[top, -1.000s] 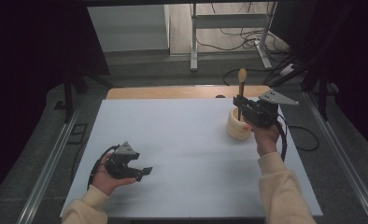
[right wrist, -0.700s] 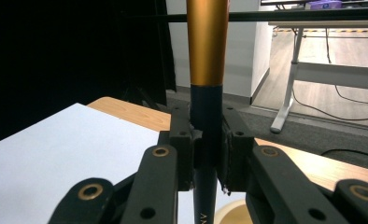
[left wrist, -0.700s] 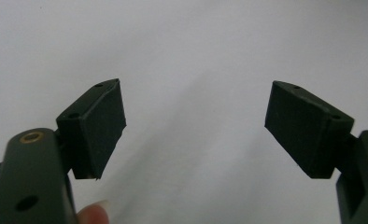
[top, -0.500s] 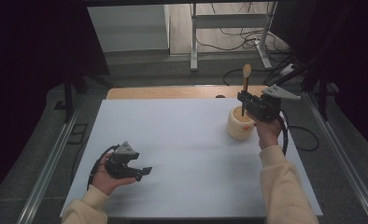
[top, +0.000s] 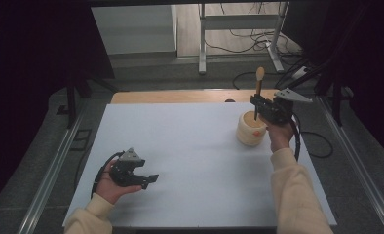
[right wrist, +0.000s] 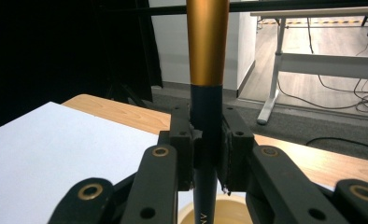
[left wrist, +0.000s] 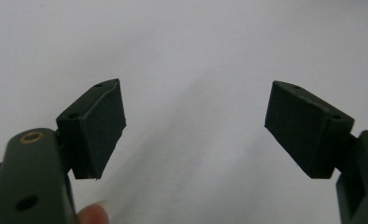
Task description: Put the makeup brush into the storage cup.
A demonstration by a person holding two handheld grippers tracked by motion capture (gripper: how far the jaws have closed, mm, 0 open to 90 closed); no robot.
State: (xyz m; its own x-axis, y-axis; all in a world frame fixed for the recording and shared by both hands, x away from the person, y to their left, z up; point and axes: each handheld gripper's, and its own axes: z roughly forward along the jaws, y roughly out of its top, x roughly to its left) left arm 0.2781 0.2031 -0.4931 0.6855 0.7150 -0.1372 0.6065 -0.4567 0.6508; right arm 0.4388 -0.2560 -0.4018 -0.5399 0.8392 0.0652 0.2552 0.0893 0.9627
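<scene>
The wooden spoon (top: 258,90) stands upright at two o'clock on the tabletop (top: 190,146), clamped in the right gripper (top: 258,105) jaws and now lower over the cream holder (top: 251,129) (insertion looks imminent). The left gripper (top: 148,179) idles at seven, jaws wide, empty.

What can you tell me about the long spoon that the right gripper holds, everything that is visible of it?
The spoon is a long, slim utensil with a dark handle shaft, a golden-brown upper section and a small oval bowl at its top. It stands nearly upright, bowl end up. The right gripper is shut on its dark shaft, one pad on each side. The lower end points down into the cream-coloured cup at the far right of the white table; whether it touches the cup inside cannot be seen.
</scene>
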